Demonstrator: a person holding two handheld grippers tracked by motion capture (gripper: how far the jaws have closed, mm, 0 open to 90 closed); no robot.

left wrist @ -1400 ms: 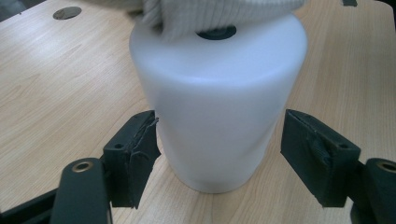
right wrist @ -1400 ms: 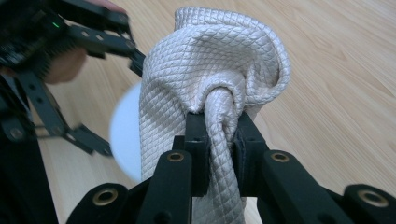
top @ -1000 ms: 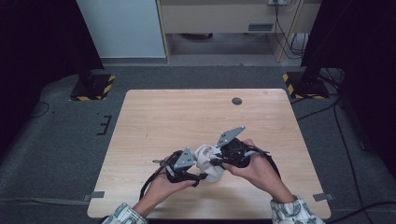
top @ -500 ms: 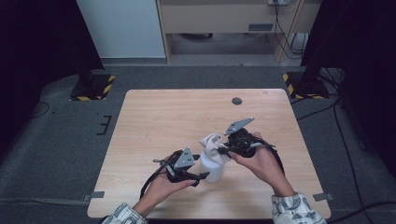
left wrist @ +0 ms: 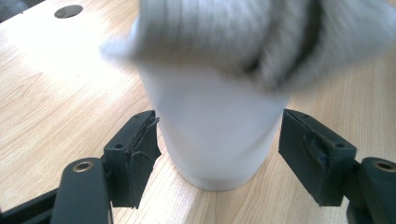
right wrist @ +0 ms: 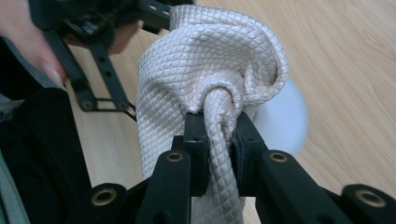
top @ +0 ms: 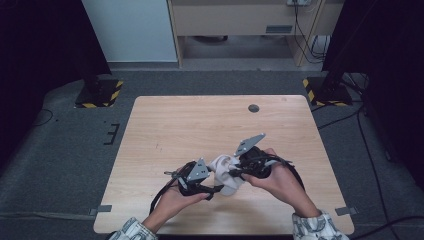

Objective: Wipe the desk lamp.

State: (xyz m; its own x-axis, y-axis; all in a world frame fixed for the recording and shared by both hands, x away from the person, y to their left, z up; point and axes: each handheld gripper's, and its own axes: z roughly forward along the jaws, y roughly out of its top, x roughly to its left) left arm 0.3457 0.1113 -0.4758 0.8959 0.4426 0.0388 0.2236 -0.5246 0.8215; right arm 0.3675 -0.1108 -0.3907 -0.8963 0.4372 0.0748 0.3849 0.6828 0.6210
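Observation:
A white cup (left wrist: 215, 135) stands on the wooden table (top: 200, 125) near its front edge. My left gripper (left wrist: 217, 149) has a jaw against each side of the cup near its base. Above the cup's mouth hangs a pale quilted cloth (right wrist: 205, 70), bunched and twisted, with my right gripper (right wrist: 218, 135) shut on it. In the high view the cup (top: 231, 186) sits between the left gripper (top: 220, 189) and the right gripper (top: 231, 172), with the cloth (top: 222, 164) on top. The cup's inside is hidden by the cloth.
A small dark round grommet (top: 253, 108) sits in the table near the far edge. Black stands with yellow-striped bases (top: 97, 95) flank the table on the grey floor. Cables trail from both grippers over the table's front part.
My right gripper has moved a little up and to the right with the cloth. The left gripper and the cup have stayed in place.

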